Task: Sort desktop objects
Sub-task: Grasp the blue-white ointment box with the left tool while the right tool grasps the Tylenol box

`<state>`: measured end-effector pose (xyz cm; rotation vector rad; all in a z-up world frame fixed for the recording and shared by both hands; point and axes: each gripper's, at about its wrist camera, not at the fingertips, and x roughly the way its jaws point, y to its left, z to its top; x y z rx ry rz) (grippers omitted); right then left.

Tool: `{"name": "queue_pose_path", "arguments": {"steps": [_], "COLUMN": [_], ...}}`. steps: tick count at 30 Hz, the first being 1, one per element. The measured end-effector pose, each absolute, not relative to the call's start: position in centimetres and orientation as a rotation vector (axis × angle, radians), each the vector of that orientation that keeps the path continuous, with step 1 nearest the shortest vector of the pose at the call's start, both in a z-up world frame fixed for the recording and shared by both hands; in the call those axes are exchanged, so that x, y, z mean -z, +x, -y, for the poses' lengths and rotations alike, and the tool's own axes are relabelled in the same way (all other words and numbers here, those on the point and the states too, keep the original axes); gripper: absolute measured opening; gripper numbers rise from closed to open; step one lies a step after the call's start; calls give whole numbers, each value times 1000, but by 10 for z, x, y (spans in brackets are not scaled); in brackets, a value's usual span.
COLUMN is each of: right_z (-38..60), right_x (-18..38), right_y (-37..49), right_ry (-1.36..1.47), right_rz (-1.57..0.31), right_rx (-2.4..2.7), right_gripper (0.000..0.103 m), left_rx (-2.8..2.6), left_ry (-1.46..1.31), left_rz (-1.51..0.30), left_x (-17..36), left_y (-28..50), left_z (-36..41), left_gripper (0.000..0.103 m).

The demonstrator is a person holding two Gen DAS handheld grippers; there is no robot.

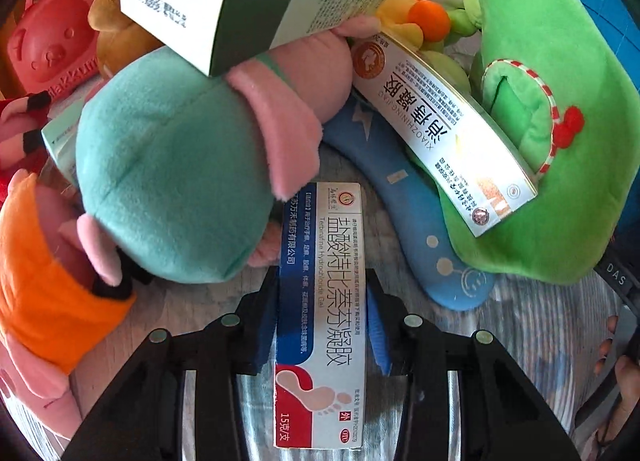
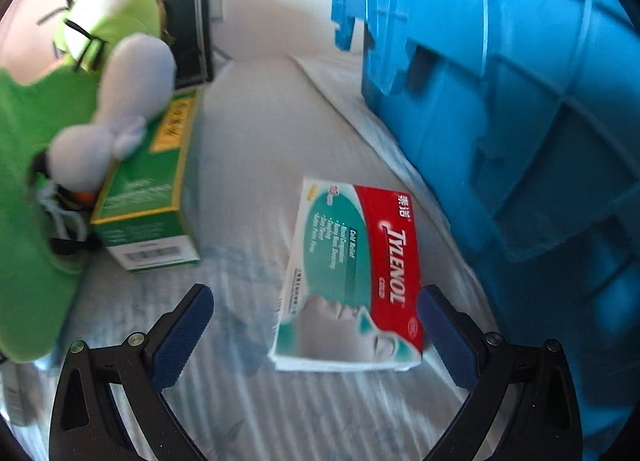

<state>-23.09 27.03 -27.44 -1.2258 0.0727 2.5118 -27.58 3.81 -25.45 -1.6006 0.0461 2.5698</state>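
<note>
Between left gripper (image 1: 322, 325) pads, gel box (image 1: 320, 321)

Red-and-teal Tylenol box (image 2: 352, 277), blue crate (image 2: 500, 93), teal plush (image 1: 168, 181), and a seemingly striped pale tablecloth (image 2: 248, 165).

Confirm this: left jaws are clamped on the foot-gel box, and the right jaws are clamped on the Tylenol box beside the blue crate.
Not quite. The right gripper is open; the right wrist view shows the Tylenol box lying free between its jaws, beside the blue crate. The left gripper does clamp the foot-gel box.
</note>
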Motion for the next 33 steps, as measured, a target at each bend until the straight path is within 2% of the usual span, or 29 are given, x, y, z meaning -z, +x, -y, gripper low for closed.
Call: {"name": "queue_pose_path", "arguments": {"steps": [9, 13, 15, 17, 26, 33], "right_z": [-296, -292, -285, -277, -245, -216], "right_x": [283, 283, 280, 277, 256, 219], "right_y": [-234, -233, -231, -230, -201, -162], "right_ry": [-1233, -1248, -1251, -1254, -1279, -1193], "right_rz": [-175, -136, -117, -77, -58, 12], "right_rx": [-2434, -2451, -2481, -2495, -2637, -2791], "right_gripper": [103, 101, 82, 75, 74, 74], "left_rx": [-2571, -2571, -2570, -2566, -2544, -2612], "left_ry": [-1588, -1586, -1588, -1591, -1614, -1511], "left_rz": [-33, -29, -27, -25, 27, 38], "left_x": [249, 246, 245, 244, 230, 187], "left_y": [-268, -264, -264, -261, -226, -183], "left_z": [-45, -49, -50, -51, -54, -56], "left_gripper": [39, 39, 39, 39, 39, 39]}}
